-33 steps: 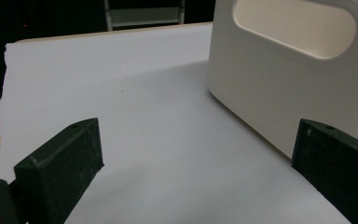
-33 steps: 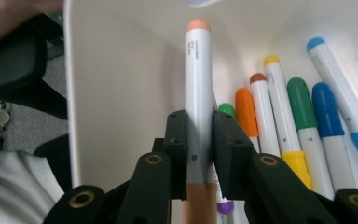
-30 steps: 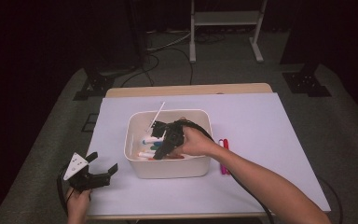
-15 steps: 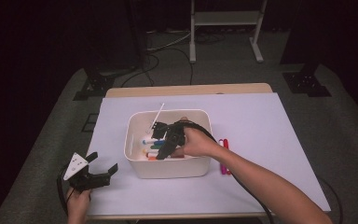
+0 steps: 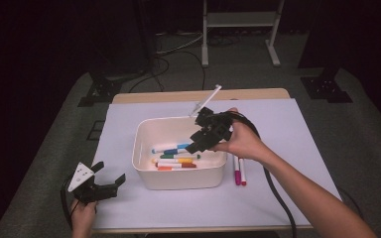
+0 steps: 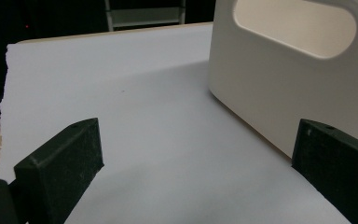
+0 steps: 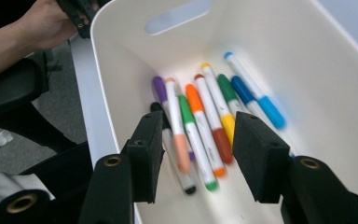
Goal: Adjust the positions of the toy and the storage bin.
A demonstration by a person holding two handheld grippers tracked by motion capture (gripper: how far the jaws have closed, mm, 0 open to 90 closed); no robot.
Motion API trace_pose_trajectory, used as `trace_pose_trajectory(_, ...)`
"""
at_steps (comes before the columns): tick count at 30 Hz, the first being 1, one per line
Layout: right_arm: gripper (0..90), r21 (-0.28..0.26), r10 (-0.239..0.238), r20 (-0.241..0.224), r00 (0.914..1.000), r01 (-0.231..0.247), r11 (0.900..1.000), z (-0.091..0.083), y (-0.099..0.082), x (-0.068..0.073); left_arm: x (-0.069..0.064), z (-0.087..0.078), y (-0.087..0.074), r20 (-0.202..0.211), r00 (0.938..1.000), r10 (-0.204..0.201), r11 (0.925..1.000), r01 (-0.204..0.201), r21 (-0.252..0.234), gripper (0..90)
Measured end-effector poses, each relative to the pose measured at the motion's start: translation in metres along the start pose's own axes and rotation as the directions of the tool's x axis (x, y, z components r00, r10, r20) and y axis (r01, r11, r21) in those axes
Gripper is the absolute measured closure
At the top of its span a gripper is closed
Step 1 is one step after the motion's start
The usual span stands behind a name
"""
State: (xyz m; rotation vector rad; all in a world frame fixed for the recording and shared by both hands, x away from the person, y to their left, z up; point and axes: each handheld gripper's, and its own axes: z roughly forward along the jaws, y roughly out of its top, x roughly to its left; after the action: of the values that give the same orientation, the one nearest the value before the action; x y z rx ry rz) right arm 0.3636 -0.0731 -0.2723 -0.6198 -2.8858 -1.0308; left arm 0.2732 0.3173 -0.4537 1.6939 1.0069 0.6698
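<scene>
Markers: we see them (image 5: 174,157) lying loose on the floor of the white bin (image 5: 144,171), which stands mid-table on the pale sheet (image 5: 287,124); in the right gripper view the markers (image 7: 200,126) lie side by side with caps in purple, orange, green, yellow, red and blue.
Spare markers: two more (image 5: 239,171) lie on the sheet just beside the bin's right wall, outside it.
Right hand pose: we see the right hand (image 5: 243,141) reaching in from the bottom right with the forearm stretched across the table, holding the right gripper (image 5: 198,144) above the bin's right half, pointed down and to the left into the bin.
Right jaws: they have just been opening and now stand about halfway apart; we find nothing between them, and the markers lie below them, apart from the pads (image 7: 151,154).
Left hand pose: the left hand (image 5: 83,214) sits at the table's near left corner, with the left gripper (image 5: 110,179) held low and level, pointing toward the bin.
Left jaws: wide apart and holding nothing; in the left gripper view they frame bare sheet, with the bin's handled wall (image 6: 270,88) near the right-hand jaw but apart from it.
</scene>
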Motion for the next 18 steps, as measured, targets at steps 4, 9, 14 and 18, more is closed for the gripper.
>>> trace_pose_trajectory(4,49.9,-0.043,0.027,0.046,0.9985,-0.025,0.9987,-0.025,-0.022,-0.01,0.0,0.0,0.0,0.0,1.0,-0.001,1.0,0.001,0.0,0.6)
trace_pose_trajectory(9,48.9,-0.107,0.108,0.078,0.9911,-0.099,0.9892,-0.052,-0.057,-0.021,0.0,0.0,0.0,-0.001,1.0,-0.001,1.0,0.001,0.001,0.5)
trace_pose_trajectory(14,48.5,-0.141,0.165,0.104,0.9808,-0.15,0.9786,-0.064,-0.094,-0.029,-0.001,0.0,0.0,-0.003,1.0,-0.001,1.0,0.001,0.001,0.5)
trace_pose_trajectory(18,46.6,-0.128,0.214,0.121,0.9692,-0.199,0.9716,-0.058,-0.12,-0.04,-0.001,0.0,0.0,-0.004,1.0,0.001,1.0,-0.001,-0.002,0.6)
